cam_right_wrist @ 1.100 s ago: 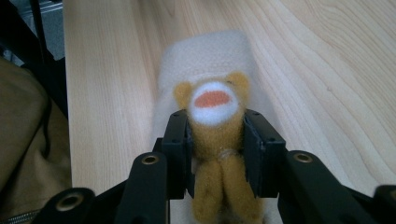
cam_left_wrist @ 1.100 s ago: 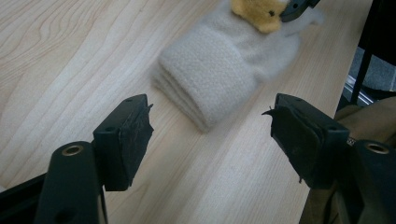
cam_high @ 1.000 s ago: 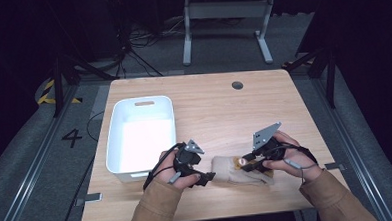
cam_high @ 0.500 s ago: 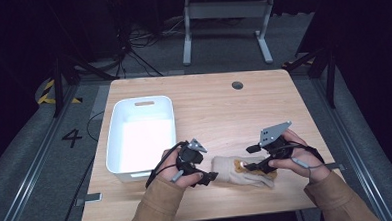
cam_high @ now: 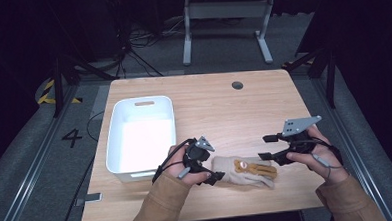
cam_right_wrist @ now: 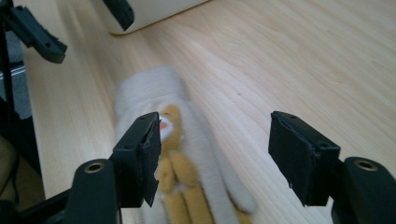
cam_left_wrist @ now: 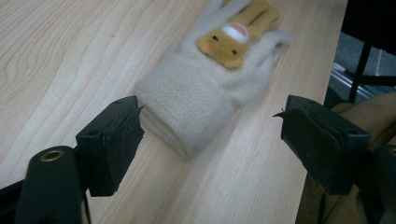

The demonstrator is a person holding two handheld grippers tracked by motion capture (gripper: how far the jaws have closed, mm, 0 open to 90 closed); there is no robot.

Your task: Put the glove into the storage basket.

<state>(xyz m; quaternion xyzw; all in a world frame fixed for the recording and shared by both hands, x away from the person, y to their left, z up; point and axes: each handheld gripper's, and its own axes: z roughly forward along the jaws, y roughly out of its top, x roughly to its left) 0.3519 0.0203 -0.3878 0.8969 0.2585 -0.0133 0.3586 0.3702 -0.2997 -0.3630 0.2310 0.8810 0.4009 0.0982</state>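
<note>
Near the table's front edge, a soft, light glove is flanked by left gripper and right gripper, jaws spread, empty; its thick cuff is best pinched.

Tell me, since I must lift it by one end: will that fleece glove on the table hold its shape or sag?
Probably sag: the glove looks like soft, fuzzy fleece lying flat on the table, so its fingers would likely droop. It seems light and not fragile. Its nap should grip the left hand-held gripper rather than slip.
</note>
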